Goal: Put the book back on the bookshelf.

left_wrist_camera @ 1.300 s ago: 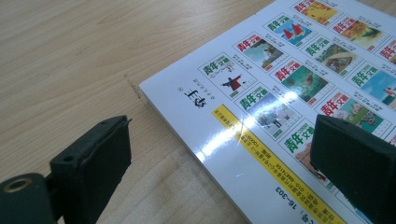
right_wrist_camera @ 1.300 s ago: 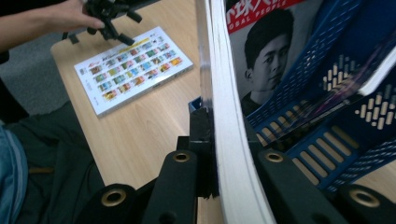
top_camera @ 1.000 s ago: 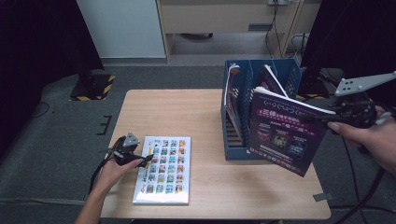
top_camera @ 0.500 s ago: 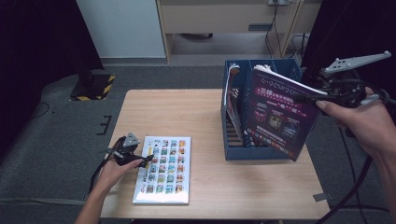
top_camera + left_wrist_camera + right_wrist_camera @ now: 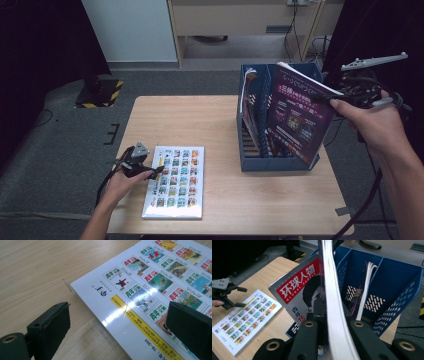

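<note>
1. Right gripper (image 5: pixel 334 98): clamped on the upper edge of a purple magazine (image 5: pixel 296 117), page block pinched between both jaws, as seen edge-on in the right gripper view (image 5: pixel 329 315).
2. Purple magazine: held upright and slightly tilted over the blue file rack (image 5: pixel 250 150), lower corner low at the rack's near right end; whether inside a slot or in front of the wall cannot be told.
3. Blue file rack: at the table's (image 5: pixel 200 115) right side; other magazines already upright in its compartments.
4. Left gripper (image 5: pixel 150 172): jaws wide apart, low over the near-left edge of a flat white-covered book (image 5: pixel 175 181); one jaw over bare wood, the other over the cover (image 5: pixel 150 290); nothing gripped.
5. Handling, judged: magazine light, thin, limp; glossy cover probably slippery; prone to sag or fan open when held by one edge.
6. Grip point, judged: near the spine or mid-edge, all pages together, to keep the sheet block straight for slotting.
</note>
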`<state>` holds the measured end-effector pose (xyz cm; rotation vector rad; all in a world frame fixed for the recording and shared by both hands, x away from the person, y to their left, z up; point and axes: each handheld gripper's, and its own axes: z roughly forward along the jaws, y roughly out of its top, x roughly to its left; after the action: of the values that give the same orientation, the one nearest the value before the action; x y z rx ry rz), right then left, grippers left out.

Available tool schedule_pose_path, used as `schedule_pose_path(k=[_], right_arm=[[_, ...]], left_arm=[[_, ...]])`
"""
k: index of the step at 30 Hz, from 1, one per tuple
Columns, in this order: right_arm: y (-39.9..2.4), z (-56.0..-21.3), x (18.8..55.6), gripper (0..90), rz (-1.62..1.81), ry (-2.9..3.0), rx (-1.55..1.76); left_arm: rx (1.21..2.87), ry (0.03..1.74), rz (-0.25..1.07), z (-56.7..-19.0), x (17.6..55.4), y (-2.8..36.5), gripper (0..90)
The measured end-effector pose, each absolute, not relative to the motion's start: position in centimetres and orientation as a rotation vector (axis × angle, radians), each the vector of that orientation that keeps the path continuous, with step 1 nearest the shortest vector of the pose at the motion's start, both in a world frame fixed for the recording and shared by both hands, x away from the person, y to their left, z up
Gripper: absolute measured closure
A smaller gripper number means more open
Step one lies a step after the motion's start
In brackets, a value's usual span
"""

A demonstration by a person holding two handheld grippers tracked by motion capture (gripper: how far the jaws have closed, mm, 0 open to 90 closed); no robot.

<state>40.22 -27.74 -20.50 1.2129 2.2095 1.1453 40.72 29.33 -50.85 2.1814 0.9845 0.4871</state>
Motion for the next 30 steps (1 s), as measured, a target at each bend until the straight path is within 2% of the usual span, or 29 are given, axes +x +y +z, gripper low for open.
schedule_pose_path(k=[30], right_arm=[[-27.6,-21.7,42.1,82.8,1.107,2.100,1.366]], left_arm=[[2.171,0.976,0.510,-50.6,40.6,29.3,5.4]])
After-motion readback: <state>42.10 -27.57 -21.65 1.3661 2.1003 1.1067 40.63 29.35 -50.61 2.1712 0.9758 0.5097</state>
